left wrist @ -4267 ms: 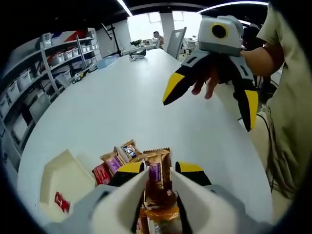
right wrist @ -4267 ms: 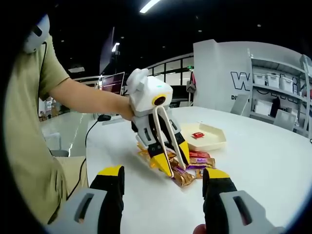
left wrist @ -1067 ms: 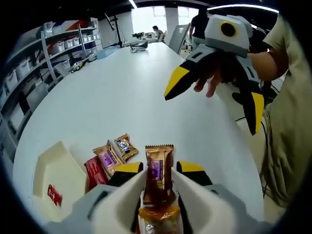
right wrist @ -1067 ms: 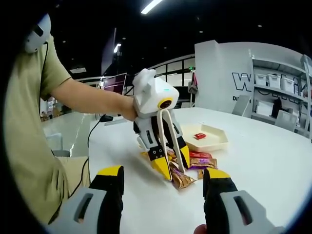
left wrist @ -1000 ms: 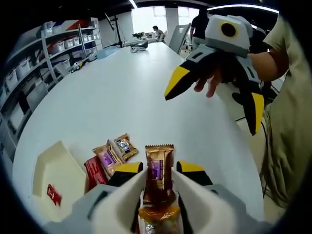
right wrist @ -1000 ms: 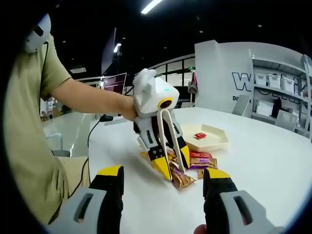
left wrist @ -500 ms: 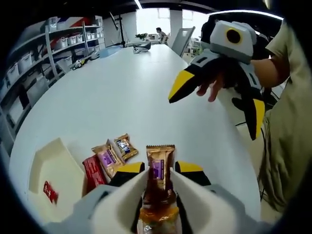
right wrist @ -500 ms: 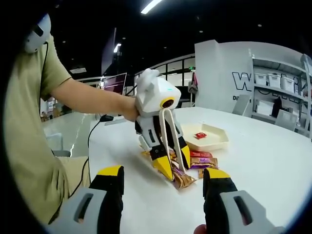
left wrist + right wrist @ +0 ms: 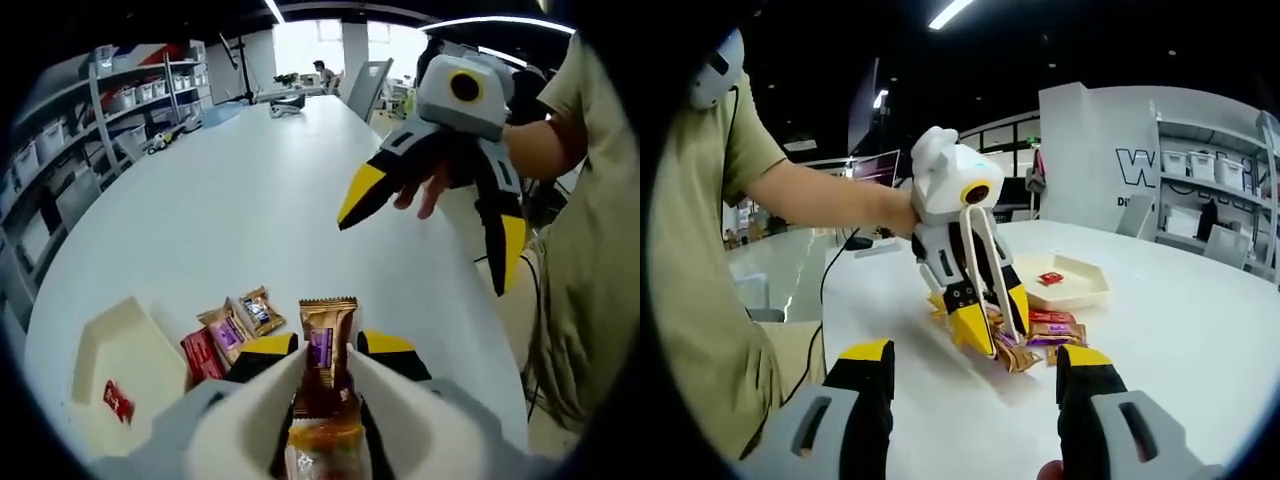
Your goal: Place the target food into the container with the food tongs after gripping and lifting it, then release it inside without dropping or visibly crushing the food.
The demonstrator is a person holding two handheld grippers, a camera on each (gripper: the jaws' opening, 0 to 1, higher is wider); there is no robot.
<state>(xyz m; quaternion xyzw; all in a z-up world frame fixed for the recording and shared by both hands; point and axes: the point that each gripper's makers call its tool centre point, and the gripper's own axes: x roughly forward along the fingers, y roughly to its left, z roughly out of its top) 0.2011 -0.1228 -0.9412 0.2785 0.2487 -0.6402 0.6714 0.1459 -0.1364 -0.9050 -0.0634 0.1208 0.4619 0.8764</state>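
White table [image 9: 230, 200], left gripper [image 9: 990, 325] tilted down.

right gripper [image 9: 980, 385]: yellow-tipped jaws spread wide, nothing between them
left gripper [image 9: 992, 318]: held over the snack packets [image 9: 1035, 335], white tongs [image 9: 985, 262] in its jaws
tray [image 9: 1065, 281]: cream, behind the packets, red packet [image 9: 1048, 278] inside
table [image 9: 1180, 330]: white

Brown-wrapped snack bar [image 9: 322, 355] upright between white tongs [image 9: 250, 420]; cream tray [image 9: 125, 375] nearby.
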